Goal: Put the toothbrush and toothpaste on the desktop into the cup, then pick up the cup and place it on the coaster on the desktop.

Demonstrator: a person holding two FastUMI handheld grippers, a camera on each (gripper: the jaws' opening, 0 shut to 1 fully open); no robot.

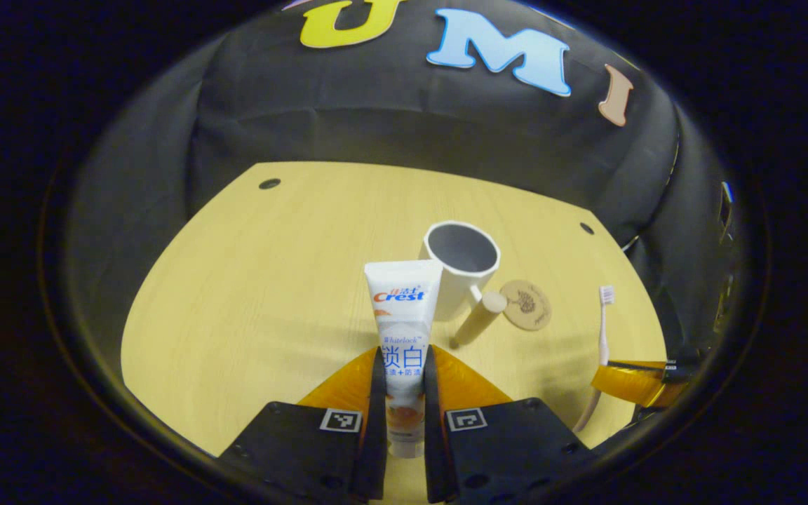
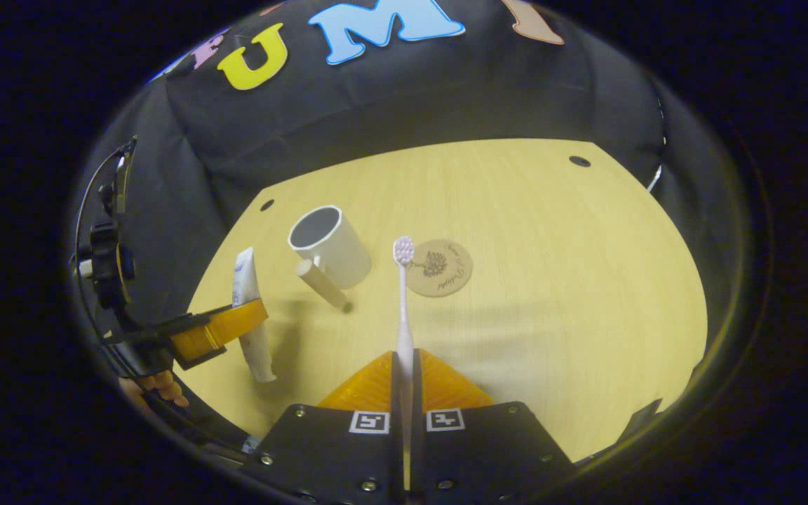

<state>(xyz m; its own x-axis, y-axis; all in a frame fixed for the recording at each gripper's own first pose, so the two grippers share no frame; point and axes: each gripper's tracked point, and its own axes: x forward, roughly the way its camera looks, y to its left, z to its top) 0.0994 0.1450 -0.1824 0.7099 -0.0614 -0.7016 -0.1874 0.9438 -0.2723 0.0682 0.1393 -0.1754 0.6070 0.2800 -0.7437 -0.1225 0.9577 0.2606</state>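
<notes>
your left gripper (image 1: 402,393) has the squishy paste (image 1: 402,330) clamped low, right gripper (image 2: 404,379) pinches the light, stiff brush (image 2: 403,301) by its handle, so go gentle over the cup (image 1: 461,263)

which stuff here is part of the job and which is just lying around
Part of the job:
- toothpaste, clamped in the left gripper
- toothbrush, clamped in the right gripper
- cup, upright and empty
- coaster, bare, beside the cup

Just there:
- table
- round holes near the table's far corners
</notes>
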